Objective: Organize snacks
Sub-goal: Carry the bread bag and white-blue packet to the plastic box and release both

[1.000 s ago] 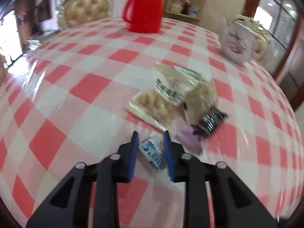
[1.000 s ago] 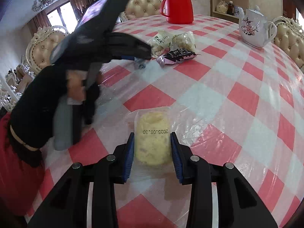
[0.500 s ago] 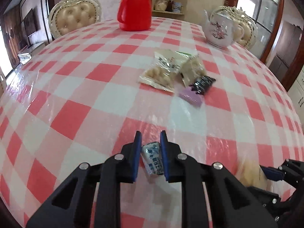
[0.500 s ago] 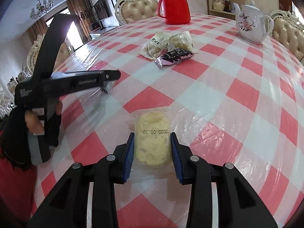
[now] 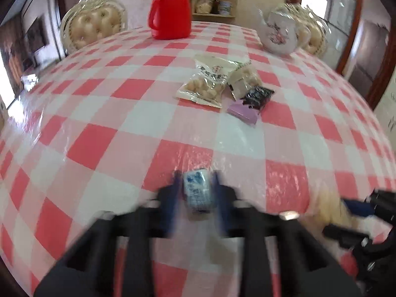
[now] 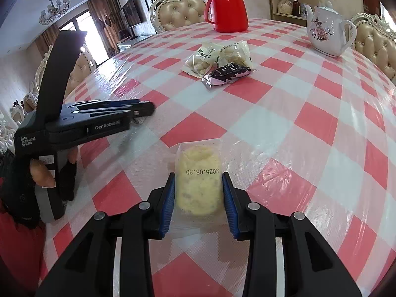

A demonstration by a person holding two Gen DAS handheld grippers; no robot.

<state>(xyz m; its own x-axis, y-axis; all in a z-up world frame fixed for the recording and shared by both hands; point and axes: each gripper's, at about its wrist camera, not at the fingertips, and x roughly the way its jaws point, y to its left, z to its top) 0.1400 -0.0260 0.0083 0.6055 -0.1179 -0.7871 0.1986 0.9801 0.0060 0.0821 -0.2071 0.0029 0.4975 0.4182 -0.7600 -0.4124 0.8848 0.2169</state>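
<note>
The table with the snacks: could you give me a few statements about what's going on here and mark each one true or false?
1. The left gripper is shut on a small blue-and-white packet. True.
2. The right gripper holds a purple wrapper. False: it is shut on a yellow cake in a clear bag.
3. A red jug stands at the far side of the table. True.
4. The teapot lies on its side. False: it stands upright.
5. Several snack bags lie together in a pile near the middle of the table. True.
</note>
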